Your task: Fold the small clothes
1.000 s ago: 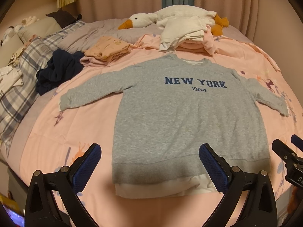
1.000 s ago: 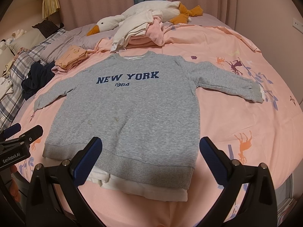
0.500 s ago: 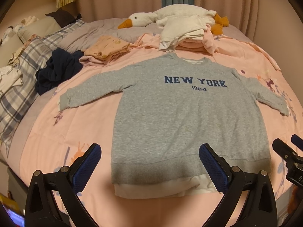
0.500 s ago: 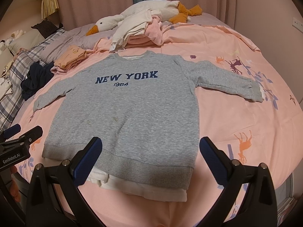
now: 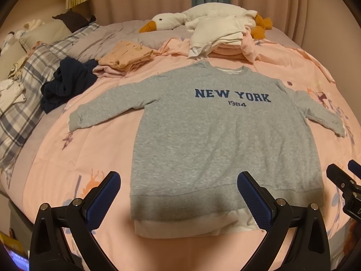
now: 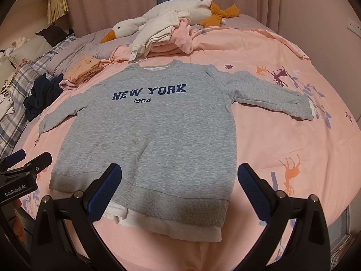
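Sweatshirt (image 5: 225,144) lies flat, front up, on pink sheet (image 5: 94,155) near the bed's front edge; both sleeves out to the sides, hem toward the cams, white lining poking past the hem. Laid out this way prob. so sleeves and sides can be folded inward w/o bunching; no fold made yet. L gripper (image 5: 178,194) hangs above the hem's left part, fingers spread wide, nothing between them. R gripper (image 6: 180,189) likewise spread and empty, over the hem's right part. Both sit at the hem end, well apart from sleeves; judged a ready stance before 1st grab. Each gripper also shows at the edge of the other's view. Counts: 1 gray sweatshirt spread out; 2 sleeves; 2 grippers, 2 blue pads each. Beyond collar: 1 folded stack (image 5: 223,43), white on pink, piece count unclear; 1 smaller peach/pink stack (image 5: 124,58) to its left, prob. done items kept clear of the work area. 1 navy garment (image 5: 65,83) crumpled, unfolded, prob. waiting. 1 plush goose (image 5: 203,18) at the back. Plaid bedding (image 5: 24,94) far left.
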